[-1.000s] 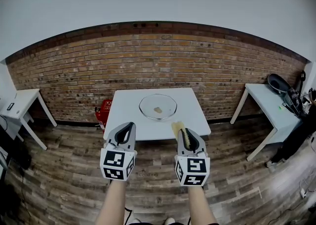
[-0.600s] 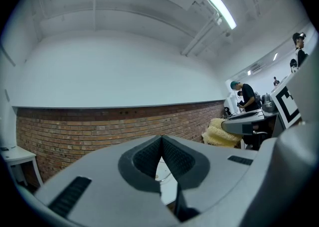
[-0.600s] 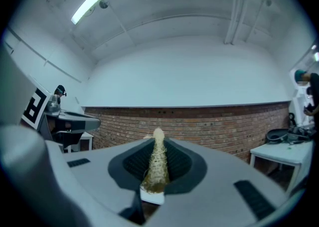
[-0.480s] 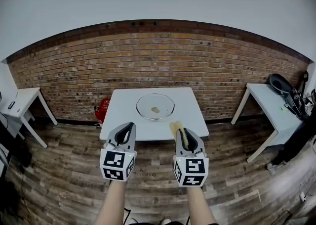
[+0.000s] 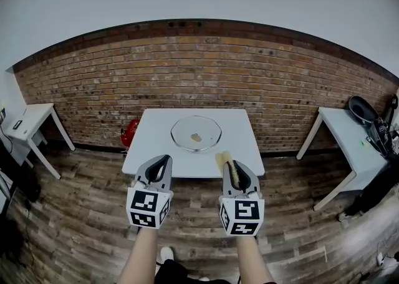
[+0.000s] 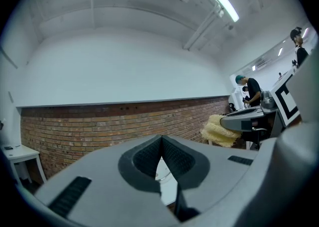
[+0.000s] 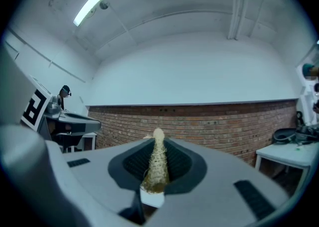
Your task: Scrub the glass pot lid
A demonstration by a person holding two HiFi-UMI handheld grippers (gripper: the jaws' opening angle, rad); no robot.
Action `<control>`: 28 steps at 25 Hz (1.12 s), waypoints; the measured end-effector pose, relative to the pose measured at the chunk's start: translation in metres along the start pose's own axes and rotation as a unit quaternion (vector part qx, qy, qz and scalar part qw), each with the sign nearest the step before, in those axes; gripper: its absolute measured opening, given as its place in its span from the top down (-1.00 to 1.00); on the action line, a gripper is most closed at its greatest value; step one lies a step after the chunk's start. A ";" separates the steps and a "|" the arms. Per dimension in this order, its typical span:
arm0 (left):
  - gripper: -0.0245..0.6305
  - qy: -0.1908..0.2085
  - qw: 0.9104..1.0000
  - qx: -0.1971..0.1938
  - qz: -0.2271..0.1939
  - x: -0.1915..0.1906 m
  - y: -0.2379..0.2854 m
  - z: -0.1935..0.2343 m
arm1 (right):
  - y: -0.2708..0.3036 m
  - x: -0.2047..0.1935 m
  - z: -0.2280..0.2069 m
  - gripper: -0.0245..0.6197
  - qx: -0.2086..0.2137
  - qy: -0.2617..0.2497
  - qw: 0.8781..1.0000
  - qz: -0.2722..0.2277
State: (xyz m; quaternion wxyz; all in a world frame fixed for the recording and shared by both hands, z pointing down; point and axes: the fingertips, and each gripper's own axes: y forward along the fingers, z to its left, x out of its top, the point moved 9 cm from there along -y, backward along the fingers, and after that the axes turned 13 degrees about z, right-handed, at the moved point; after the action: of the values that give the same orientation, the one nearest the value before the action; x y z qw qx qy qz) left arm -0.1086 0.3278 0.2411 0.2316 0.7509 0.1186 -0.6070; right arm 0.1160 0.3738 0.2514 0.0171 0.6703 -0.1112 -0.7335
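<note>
Straight ahead and below, a white bench (image 5: 243, 148) stands close to a brick wall (image 5: 199, 70), its near edge facing the person; the glass pot lid (image 5: 196, 133) lies flat near the middle of the top, apart from every edge, with bare white surface all round it and a small tan speck (image 5: 197, 138) at its centre; both grippers hover side by side on the near side, mostly above wooden floor (image 5: 81, 226), their tips overlapping the bench's near edge in the head view and well short of the lid; the left gripper (image 5: 163, 160) has its jaws closed tip to tip with nothing between them, and sits left of the lid; the right gripper (image 5: 232, 165) has its jaws clamped on a yellow sponge (image 5: 223, 161), which sticks out past the tips, right of the lid; a strip of floor shows between the two grippers; a red object (image 5: 131, 133) sits low by the bench's left side; open floor runs wide on both sides, out to a white side table on the left (image 5: 25, 123) and another on the right (image 5: 346, 130), which carries dark items too small to make out.
</note>
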 end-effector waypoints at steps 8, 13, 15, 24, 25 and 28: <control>0.89 0.005 1.000 0.000 -0.015 0.002 0.045 0.020 | 0.041 -0.002 -0.017 0.74 -0.008 0.004 1.000 -0.011; 0.89 0.007 1.000 -0.005 -0.020 0.004 0.088 0.046 | 0.088 0.004 -0.019 0.74 -0.012 0.001 1.000 -0.014; 0.89 0.007 1.000 -0.008 -0.018 0.003 0.106 0.055 | 0.109 0.006 -0.021 0.74 -0.012 0.001 1.000 -0.012; 0.89 -0.010 1.000 -0.018 -0.001 -0.012 0.189 0.111 | 0.200 0.012 -0.022 0.74 -0.023 0.006 1.000 0.000; 0.89 -0.012 1.000 -0.021 0.000 -0.011 0.199 0.117 | 0.212 0.014 -0.022 0.74 -0.025 0.007 1.000 0.002; 0.89 -0.009 1.000 -0.029 0.000 -0.005 0.228 0.139 | 0.248 0.024 -0.023 0.74 -0.031 0.013 0.999 0.004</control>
State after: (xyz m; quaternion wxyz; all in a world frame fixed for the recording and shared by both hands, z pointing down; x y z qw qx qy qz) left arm -0.1241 0.0624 0.2708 0.2544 0.7386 0.1337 -0.6098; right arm 0.1061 0.1249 0.2727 0.0424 0.6782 -0.0905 -0.7281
